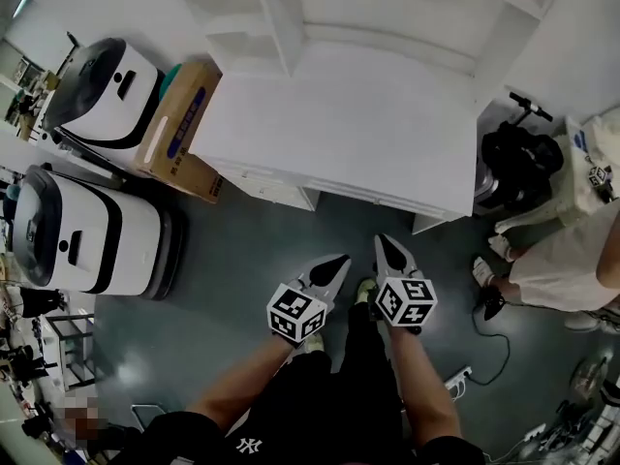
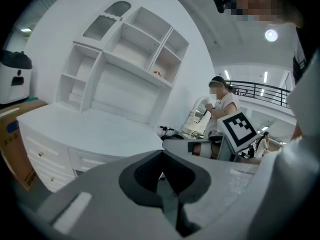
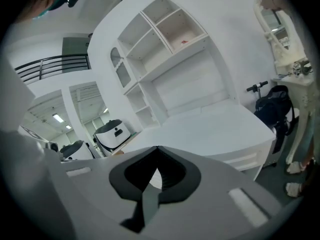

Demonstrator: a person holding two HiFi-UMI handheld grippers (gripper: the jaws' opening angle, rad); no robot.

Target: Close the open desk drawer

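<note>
The left claw (image 1: 339,260) and the right claw (image 1: 385,242) are held side by side above the grey floor (image 1: 252,260), just short of the white table (image 1: 339,124) and touching nothing. Each points toward the table's front edge. In both gripper views the jaws are pressed together with nothing between them.

The drawer (image 3: 248,159) sits under the table's front edge. It looks flush with the fronts beside it, but the angle is too shallow to be sure. More small fronts with knobs line the front at the table's left end. White shelves (image 3: 160,39) rise from the back of the table.

A cardboard box (image 1: 179,129) leans against the table's left end. Two white-and-black machines (image 1: 82,226) stand beyond it. At the right end there is a black bag (image 1: 518,168), and a person (image 1: 572,250) in light clothes stands near it.
</note>
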